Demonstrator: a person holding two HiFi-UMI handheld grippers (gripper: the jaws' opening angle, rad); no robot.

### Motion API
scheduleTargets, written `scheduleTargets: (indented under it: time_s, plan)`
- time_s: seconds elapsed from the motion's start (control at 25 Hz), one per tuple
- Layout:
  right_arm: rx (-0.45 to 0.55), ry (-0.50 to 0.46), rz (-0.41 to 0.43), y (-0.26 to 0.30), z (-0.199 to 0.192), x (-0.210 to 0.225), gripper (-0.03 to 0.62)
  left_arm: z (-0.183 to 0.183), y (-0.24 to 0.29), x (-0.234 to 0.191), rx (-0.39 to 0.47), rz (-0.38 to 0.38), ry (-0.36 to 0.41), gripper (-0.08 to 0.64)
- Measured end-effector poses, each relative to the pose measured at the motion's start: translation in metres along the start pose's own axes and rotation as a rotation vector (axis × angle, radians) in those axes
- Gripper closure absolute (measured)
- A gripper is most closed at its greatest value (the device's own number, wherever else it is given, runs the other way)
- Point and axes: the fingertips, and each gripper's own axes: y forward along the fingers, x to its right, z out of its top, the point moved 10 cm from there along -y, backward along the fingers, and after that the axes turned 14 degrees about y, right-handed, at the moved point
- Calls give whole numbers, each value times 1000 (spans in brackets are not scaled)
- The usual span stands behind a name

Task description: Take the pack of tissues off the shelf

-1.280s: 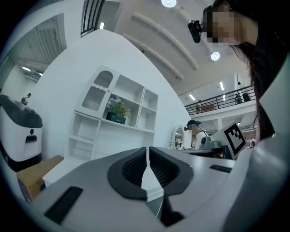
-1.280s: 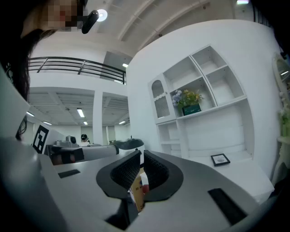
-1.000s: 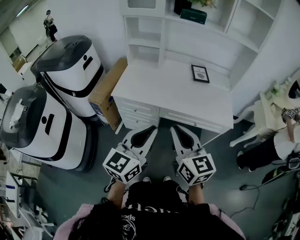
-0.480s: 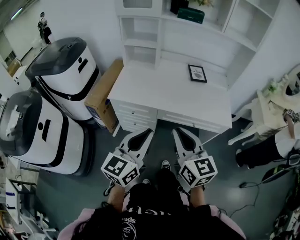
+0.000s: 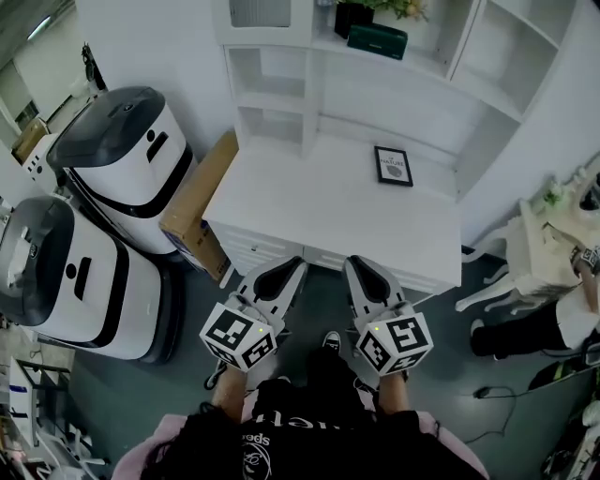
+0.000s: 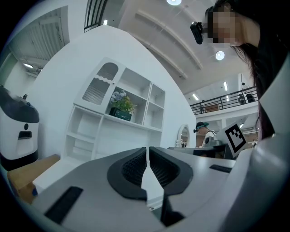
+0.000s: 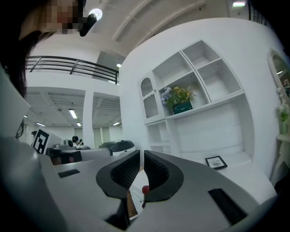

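Both grippers hang side by side at the near edge of the white desk (image 5: 319,202). The left gripper (image 5: 284,269) and right gripper (image 5: 362,269) each have jaws pressed together, nothing between them. On the far shelf (image 5: 427,64), the green pack of tissues (image 5: 377,40) lies just right of the plant pot (image 5: 352,15), well apart from both.

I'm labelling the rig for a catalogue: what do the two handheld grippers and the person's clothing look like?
The left gripper and right gripper match: light grey shells, black ribbed pads inside the fingers, and a white cube with black square markers at each rear. The person wears a black top and a pink garment.
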Motion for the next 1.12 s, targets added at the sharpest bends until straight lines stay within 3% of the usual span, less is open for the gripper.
scheduleTargets:
  time_s: [0.32,0.56,0.8,1.12]
  plan:
    - [6,-1,23,34,54,94,529,3,110,-3,1,6,17,529]
    - [4,20,44,53,77,150,529,0,170,-6,-43,-3,82,528]
    - [8,49,45,65,90,190,529,-5,209,-11,-86,27,99,528]
    - [21,47,30,84,95,215,529,-5,239,-25,-116,-4,140,528]
